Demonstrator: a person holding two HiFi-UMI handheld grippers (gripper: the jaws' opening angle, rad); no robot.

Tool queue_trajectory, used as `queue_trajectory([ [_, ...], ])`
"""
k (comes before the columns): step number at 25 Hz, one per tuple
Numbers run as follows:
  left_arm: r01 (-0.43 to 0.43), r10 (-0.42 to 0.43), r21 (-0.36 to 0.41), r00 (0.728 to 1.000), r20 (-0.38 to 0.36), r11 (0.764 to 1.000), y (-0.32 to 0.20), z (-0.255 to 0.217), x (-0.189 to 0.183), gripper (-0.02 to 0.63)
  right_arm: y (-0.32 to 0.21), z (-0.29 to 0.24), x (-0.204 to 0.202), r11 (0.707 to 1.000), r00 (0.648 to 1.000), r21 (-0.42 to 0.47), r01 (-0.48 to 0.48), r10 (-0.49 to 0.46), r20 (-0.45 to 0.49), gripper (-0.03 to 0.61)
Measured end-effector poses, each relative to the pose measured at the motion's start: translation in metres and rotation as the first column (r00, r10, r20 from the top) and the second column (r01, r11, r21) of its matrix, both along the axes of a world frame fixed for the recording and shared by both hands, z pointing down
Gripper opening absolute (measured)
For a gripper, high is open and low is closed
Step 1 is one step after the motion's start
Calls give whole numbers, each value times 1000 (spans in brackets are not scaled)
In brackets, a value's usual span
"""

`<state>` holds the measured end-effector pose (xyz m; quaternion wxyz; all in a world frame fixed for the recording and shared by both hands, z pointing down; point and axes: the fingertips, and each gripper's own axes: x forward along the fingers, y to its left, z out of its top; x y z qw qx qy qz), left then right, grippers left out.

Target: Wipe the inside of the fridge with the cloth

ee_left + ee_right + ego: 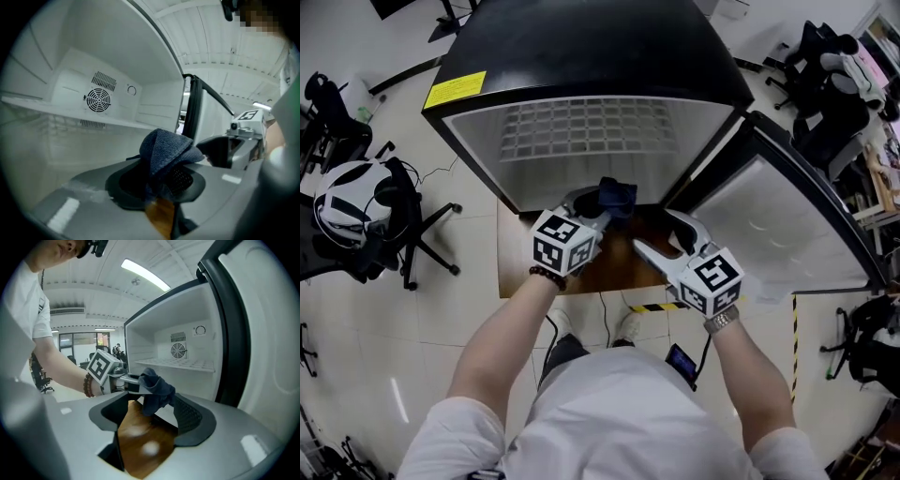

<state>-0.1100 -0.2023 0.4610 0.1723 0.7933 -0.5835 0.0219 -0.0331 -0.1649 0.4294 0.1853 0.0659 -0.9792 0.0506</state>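
Note:
The black fridge (581, 56) stands open with its white inside (591, 141) facing me and its door (769, 225) swung out to the right. My left gripper (605, 202) is shut on a bunched dark blue cloth (617, 195) at the fridge's lower front opening. In the left gripper view the cloth (164, 150) bulges up between the pads, with the wire shelf (70, 112) and round fan grille (99, 99) behind it. My right gripper (661, 239) stands open to the right of the cloth and holds nothing. In the right gripper view the cloth (157, 392) hangs beyond its wide jaws.
A brown wooden board (609, 258) lies on the floor under the fridge front. Office chairs stand at the left (412, 234) and far right (825, 84). A white and black helmet (347, 202) rests on the left chair. Yellow-black tape (656, 307) marks the floor.

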Motion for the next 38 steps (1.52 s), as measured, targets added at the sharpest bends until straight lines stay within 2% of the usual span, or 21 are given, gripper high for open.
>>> queue_trajectory([
  [2, 54, -54, -4, 998, 9, 999, -16, 6, -6, 114, -2, 4, 4, 1000, 1000, 1, -18, 18, -5, 286],
  [8, 134, -134, -4, 991, 22, 991, -61, 26, -15, 110, -1, 20, 18, 1000, 999, 15, -17, 18, -34, 246],
  [14, 290, -289, -5, 956, 37, 957, -99, 42, -37, 110, 2, 20, 26, 999, 1000, 41, 5, -4, -31, 221],
  [20, 362, -362, 12, 932, 18, 932, -136, 45, -42, 110, -2, 15, 24, 997, 1000, 75, 16, -15, -7, 183],
  [29, 445, -445, 5, 895, 26, 896, -173, 65, -59, 110, -10, 18, 33, 997, 1000, 78, -6, 4, 19, 68],
  [34, 472, -472, -7, 881, -40, 881, -188, 64, -66, 110, -8, 27, 40, 998, 1000, 69, 0, 0, 1, 54],
  [38, 470, -473, -57, 873, -117, 881, -198, 70, -63, 110, -9, 28, 42, 997, 1000, 78, 7, -7, 6, 49],
])
